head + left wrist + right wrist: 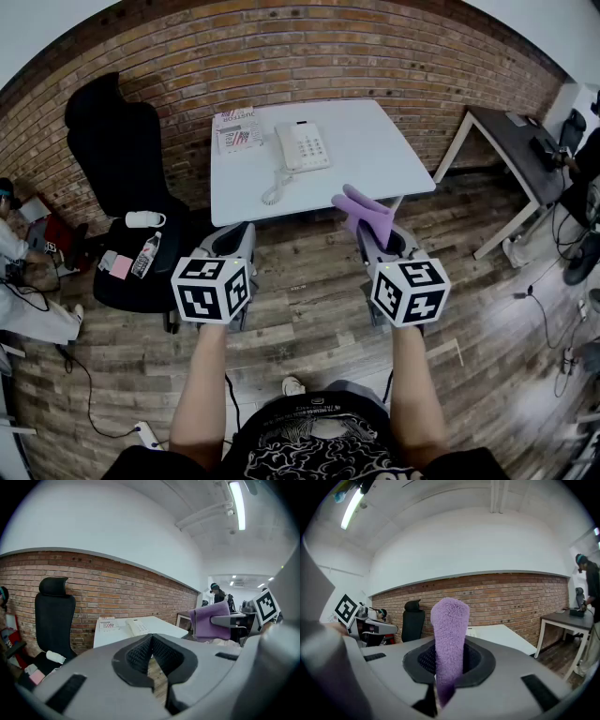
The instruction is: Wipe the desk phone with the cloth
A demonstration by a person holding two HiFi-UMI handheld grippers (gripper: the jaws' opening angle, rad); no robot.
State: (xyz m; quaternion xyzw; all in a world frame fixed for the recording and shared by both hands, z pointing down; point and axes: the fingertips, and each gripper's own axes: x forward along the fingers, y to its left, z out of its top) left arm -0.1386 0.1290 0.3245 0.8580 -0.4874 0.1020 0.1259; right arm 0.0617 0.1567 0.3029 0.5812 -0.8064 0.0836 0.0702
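Note:
A white desk phone (302, 145) with a coiled cord lies on the white table (375, 159), also visible far off as the phone (137, 626) in the left gripper view. My right gripper (375, 236) is shut on a folded purple cloth (364, 212), which stands up between its jaws as the cloth (449, 644). My left gripper (234, 242) is shut with nothing in it, jaws meeting in the left gripper view (151, 660). Both grippers hover over the wooden floor, short of the table's near edge.
A printed booklet (238, 129) lies left of the phone. A black office chair (127, 178) with small items on its seat stands left of the table. A dark desk (516, 141) stands at the right. A seated person (19, 281) is at the far left.

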